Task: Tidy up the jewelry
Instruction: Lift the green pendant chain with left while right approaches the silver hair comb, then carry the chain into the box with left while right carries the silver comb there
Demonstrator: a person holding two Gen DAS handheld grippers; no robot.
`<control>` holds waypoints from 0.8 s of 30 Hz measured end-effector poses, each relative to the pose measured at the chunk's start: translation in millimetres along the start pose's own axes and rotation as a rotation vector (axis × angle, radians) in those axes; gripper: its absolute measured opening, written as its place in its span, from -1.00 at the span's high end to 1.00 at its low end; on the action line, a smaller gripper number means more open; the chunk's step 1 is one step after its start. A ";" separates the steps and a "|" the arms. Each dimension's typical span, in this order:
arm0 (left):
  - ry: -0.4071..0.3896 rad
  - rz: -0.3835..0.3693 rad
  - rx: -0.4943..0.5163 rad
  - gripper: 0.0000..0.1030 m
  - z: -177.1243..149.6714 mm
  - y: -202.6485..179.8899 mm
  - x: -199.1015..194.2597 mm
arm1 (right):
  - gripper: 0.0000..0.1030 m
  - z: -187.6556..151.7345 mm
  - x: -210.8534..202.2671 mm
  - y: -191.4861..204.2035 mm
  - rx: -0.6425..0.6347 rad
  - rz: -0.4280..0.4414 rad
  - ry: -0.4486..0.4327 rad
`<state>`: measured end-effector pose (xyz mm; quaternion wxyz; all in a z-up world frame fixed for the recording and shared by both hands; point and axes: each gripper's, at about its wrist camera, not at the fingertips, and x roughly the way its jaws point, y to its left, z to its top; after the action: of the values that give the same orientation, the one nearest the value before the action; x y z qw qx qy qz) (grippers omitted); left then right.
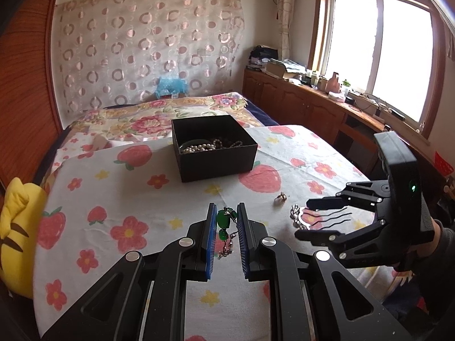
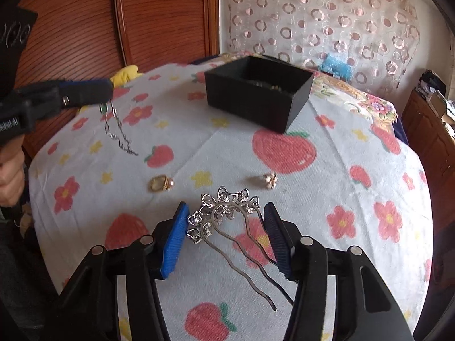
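Black box (image 1: 216, 153) holds pearls (image 1: 199, 147); left gripper (image 1: 226, 221) clamps green necklace (image 1: 224, 220); right gripper (image 2: 226, 224) straddles hairpin (image 2: 227, 213), unclamped.

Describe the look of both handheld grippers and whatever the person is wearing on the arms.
Both are black linkage grippers with silver pivot pins and ribbed blue pads. The left gripper shows its blue pads clearly; white lettering marks its body in the right wrist view. The right gripper carries a boxy black housing with a glowing green light. A dark sleeve covers the right arm.
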<state>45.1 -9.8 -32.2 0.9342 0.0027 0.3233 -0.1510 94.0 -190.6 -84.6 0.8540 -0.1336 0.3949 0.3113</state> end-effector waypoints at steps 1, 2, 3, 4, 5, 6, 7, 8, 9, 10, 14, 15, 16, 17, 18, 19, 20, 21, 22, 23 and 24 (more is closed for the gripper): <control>0.000 0.001 -0.004 0.74 0.2 1.7 0.1 | -0.10 2.1 -1.5 -0.8 0.000 -0.001 -0.006; -0.001 0.003 -0.008 0.74 0.4 2.6 0.0 | -0.10 5.2 -2.7 -2.0 0.000 -0.002 -0.012; -0.002 0.004 -0.010 0.74 0.3 3.8 0.2 | -0.10 7.1 -3.8 -2.5 0.001 -0.004 -0.017; -0.003 0.005 -0.013 0.74 0.9 5.6 0.3 | -0.10 10.4 -4.9 -3.3 -0.001 -0.007 -0.023; -0.005 0.007 -0.014 0.74 1.8 7.1 0.4 | -0.10 14.2 -5.6 -4.3 -0.002 -0.010 -0.029; -0.008 0.011 -0.014 0.74 2.6 8.6 0.5 | -0.10 17.2 -5.3 -4.9 -0.003 -0.012 -0.032; -0.015 0.016 -0.019 0.74 4.0 11.3 0.0 | -0.10 21.5 -5.4 -6.2 -0.004 -0.013 -0.038; -0.019 0.018 -0.024 0.74 5.0 13.9 -0.4 | -0.10 25.1 -5.5 -7.5 -0.003 -0.013 -0.042; -0.024 0.021 -0.031 0.74 6.7 17.3 -1.4 | -0.10 28.6 -5.7 -9.2 -0.001 -0.013 -0.047; -0.029 0.024 -0.033 0.74 7.7 19.2 -2.0 | -0.10 31.6 -5.1 -10.4 0.000 -0.012 -0.050; -0.045 0.040 -0.039 0.74 14.5 29.3 -3.4 | -0.10 47.5 -4.3 -13.1 -0.011 -0.017 -0.068; -0.047 0.043 -0.039 0.74 17.4 32.0 -2.4 | -0.10 52.1 -3.3 -13.8 -0.018 -0.025 -0.072; -0.049 0.047 -0.041 0.74 19.7 33.2 -1.7 | -0.10 56.2 -2.4 -15.7 -0.021 -0.031 -0.074; -0.057 0.051 -0.043 0.74 24.0 36.1 -1.3 | -0.10 62.0 -0.5 -17.6 -0.022 -0.038 -0.076; -0.064 0.053 -0.044 0.74 27.3 38.1 -1.0 | -0.10 66.1 1.2 -18.8 -0.024 -0.042 -0.078; -0.072 0.057 -0.045 0.74 32.6 40.3 -0.5 | -0.10 72.6 3.6 -20.3 -0.026 -0.048 -0.081; -0.078 0.060 -0.045 0.74 36.3 41.8 -0.1 | -0.10 78.2 5.8 -21.4 -0.030 -0.056 -0.083; -0.084 0.063 -0.044 0.74 40.1 43.2 0.3 | -0.10 84.8 8.3 -23.7 -0.032 -0.064 -0.084; -0.090 0.066 -0.041 0.74 45.1 44.2 1.4 | -0.10 92.3 11.7 -26.0 -0.035 -0.070 -0.086; -0.093 0.068 -0.039 0.74 47.7 45.4 1.9 | -0.10 99.8 15.4 -28.4 -0.036 -0.073 -0.087; -0.095 0.071 -0.037 0.74 51.7 46.0 3.4 | -0.10 107.3 19.2 -31.0 -0.034 -0.075 -0.088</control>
<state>91.9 27.9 2.4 0.9530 -0.0101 0.2812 -0.1119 186.7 -155.4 -29.7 0.8793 -0.1488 0.3463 0.2911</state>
